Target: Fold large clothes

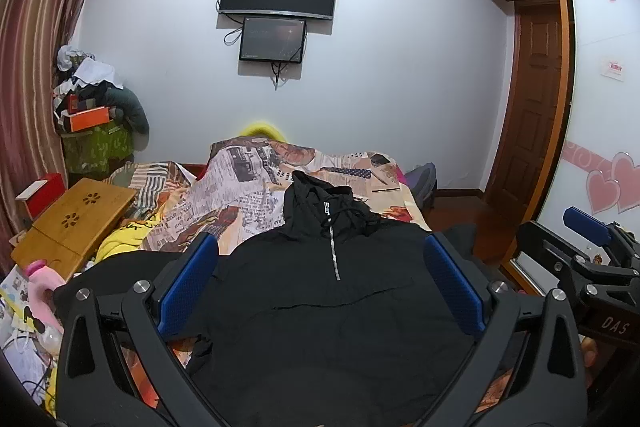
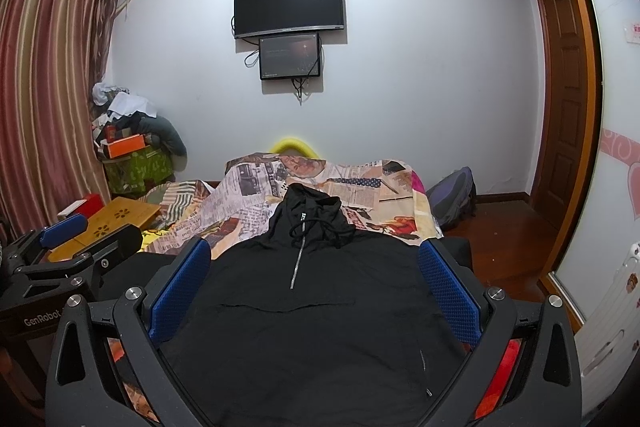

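- Right now we hold both grippers side by side above the near hem of the black hoodie [image 1: 320, 307], which lies face up on the bed [image 1: 256, 195] with its printed cover.
- Our left gripper [image 1: 320, 287] has its blue pads spread wide with nothing between them; the garment's body fills the gap below, and we cannot tell whether the fingertips touch the cloth.
- Our right gripper [image 2: 316, 291] stands the same way: jaws parted wide, empty, the hoodie beneath.
- The hoodie's long axis runs from 6 o'clock to 12 o'clock in both views: hem nearest us, the zip [image 1: 334, 251] up the middle, the hood [image 1: 316, 199] at the far end near the rumpled cover.
- In the left wrist view the zip sits almost dead centre; in the right wrist view it lies slightly toward 11 o'clock, so we judge the right gripper covers the garment's right half and the left gripper the middle and left.
- 1 sleeve spreads out toward 9 o'clock past our left pad and the other toward 3 o'clock near the bed's edge; each arm is nearer its own side's sleeve.
- We judge the folding has not begun: the garment is flat, no crease laid.
- A wooden lap table [image 1: 76, 223] sits at 9 o'clock, well apart from the hoodie.
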Motion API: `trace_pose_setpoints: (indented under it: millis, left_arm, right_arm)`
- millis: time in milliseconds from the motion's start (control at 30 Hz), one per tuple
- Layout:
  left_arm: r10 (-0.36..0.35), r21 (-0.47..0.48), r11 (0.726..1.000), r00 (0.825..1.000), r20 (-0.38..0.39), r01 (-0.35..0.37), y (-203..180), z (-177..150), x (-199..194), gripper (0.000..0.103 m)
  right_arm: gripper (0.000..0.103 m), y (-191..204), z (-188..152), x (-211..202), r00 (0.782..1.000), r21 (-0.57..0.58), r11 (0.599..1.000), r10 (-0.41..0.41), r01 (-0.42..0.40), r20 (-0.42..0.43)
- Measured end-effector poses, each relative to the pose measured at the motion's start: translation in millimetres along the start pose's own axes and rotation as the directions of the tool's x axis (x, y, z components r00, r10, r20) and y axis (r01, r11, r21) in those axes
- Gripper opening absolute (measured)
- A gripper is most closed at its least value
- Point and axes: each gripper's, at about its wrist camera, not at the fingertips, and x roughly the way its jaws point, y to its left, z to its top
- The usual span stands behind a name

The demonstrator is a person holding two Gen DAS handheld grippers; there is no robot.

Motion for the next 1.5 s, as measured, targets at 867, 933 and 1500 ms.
trace_pose_setpoints:
  millis: [867,933,1500]
  left_arm:
    - [0.409,-0.213,0.878,0.903,-0.132,-0.428,182,-15,57,0.103]
    - [0.430,-0.236,0.853,0.883,-0.187,-0.465,206,-27,65,0.103]
    - [0.122,-0.660,0.551,0.832,-0.542,-0.511,375,-178,105,0.088]
  right_arm:
    - [0.103,-1,-7,55,0.991,-0.027,1.000,-0.018,0.015,-0.131]
    - [0.103,-1,-9,62,0.989,-0.032,0.999,-0.021,0.017,-0.148]
    - [0.103,6,-25,129,0.943,-0.028,1.000,-0.017,0.008,-0.331]
